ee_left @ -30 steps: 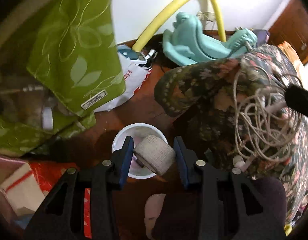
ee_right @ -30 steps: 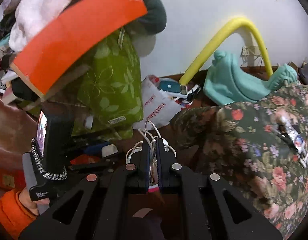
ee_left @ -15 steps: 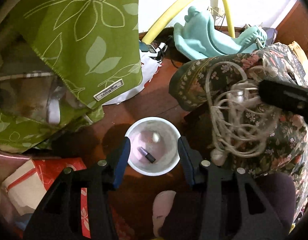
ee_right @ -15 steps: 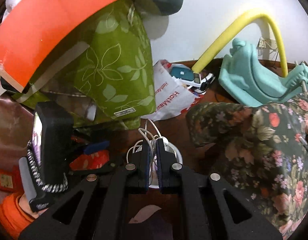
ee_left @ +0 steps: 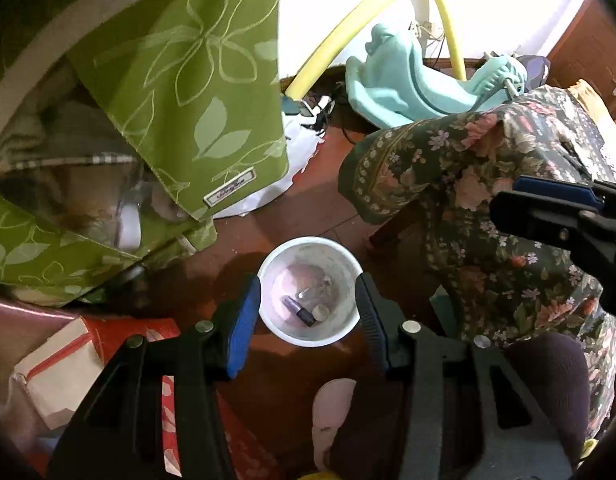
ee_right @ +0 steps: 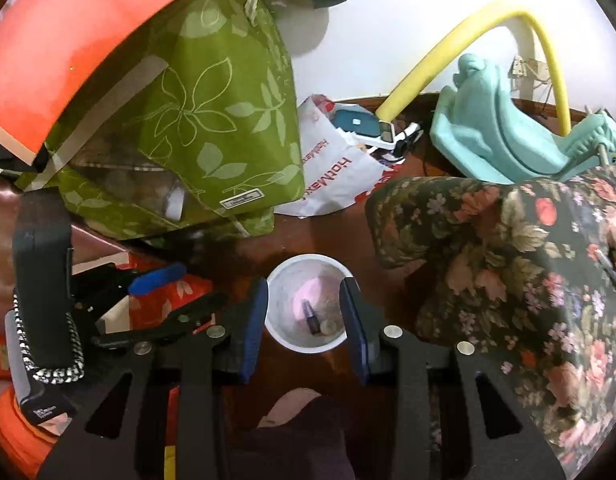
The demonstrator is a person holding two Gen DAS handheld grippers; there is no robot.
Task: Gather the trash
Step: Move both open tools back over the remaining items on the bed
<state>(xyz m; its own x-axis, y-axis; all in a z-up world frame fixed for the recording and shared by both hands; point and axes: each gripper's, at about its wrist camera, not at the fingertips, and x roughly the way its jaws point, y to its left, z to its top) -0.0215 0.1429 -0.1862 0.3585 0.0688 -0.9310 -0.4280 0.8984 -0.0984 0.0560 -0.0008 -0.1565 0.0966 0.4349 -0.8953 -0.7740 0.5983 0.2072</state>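
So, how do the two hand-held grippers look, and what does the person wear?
Each hand-held gripper, left and right, has a black plastic frame with triangular cut-outs, silver screws and two fingers lined with blue ribbed pads. The left one carries a black block with a black-and-white checkered band. An orange sleeve shows under it.

Reddish-brown floor (ee_left: 308,216) meeting a white wall (ee_right: 408,8) at the rear. Against that wall stand a teal plastic seat (ee_right: 500,136) and a yellow foam arch (ee_right: 448,52); before the seat, floral-covered furniture (ee_right: 508,248). Left of the seat hangs green leaf-print cloth (ee_right: 228,120).
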